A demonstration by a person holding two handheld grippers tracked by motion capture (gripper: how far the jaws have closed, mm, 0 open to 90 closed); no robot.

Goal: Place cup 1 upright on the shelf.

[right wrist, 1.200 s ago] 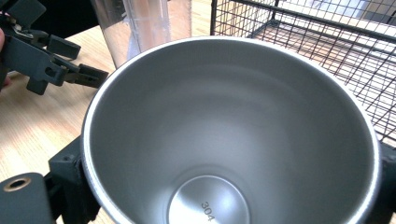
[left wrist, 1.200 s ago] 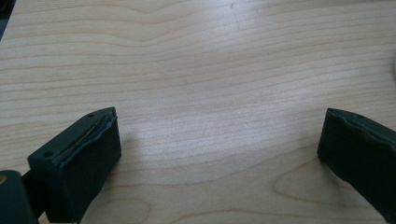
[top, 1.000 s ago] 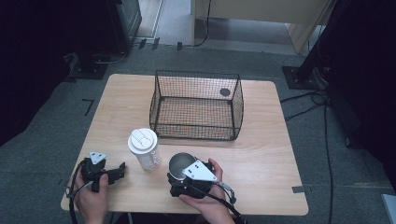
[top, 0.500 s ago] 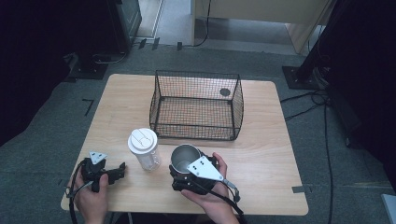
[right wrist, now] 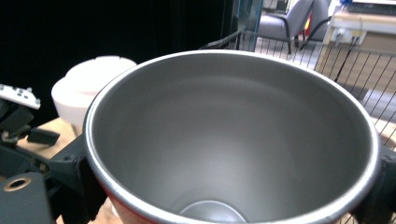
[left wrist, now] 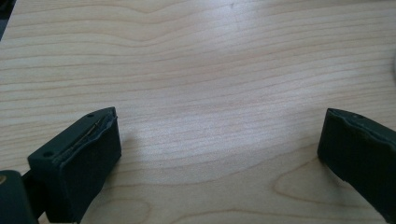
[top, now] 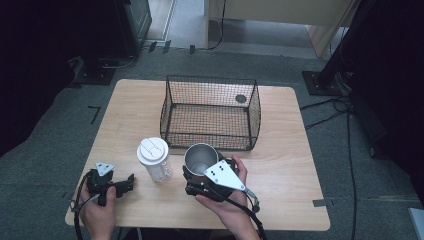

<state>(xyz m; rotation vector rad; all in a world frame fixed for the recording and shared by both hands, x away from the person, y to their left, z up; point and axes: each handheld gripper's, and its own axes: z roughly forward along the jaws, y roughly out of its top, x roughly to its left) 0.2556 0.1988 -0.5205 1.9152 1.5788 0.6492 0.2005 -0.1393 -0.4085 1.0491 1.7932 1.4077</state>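
Pale wood grain runs across the table (top: 280, 165), with dark carpet all round it. Right gripper (top: 200, 172) first: its jaws are clamped on the metal cup (top: 199, 159), one on each side of the wall just under the rim, near the table's front edge. Smooth brushed steel inside that cup (right wrist: 233, 135), round and empty, a band of red showing on its outside below the rim. Over to the left gripper (top: 127, 183), jaws spread wide with only bare wood between the black ribbed pads (left wrist: 88, 163), low over the front-left corner. Between the two grippers stands the tumbler (top: 154, 160), upright, white lid, clear body, just beside the cup. Straight behind the cup sits the wire basket (top: 210, 112), black mesh, boxy, open-topped, with a small dark disc (top: 241, 98) in its far right corner.
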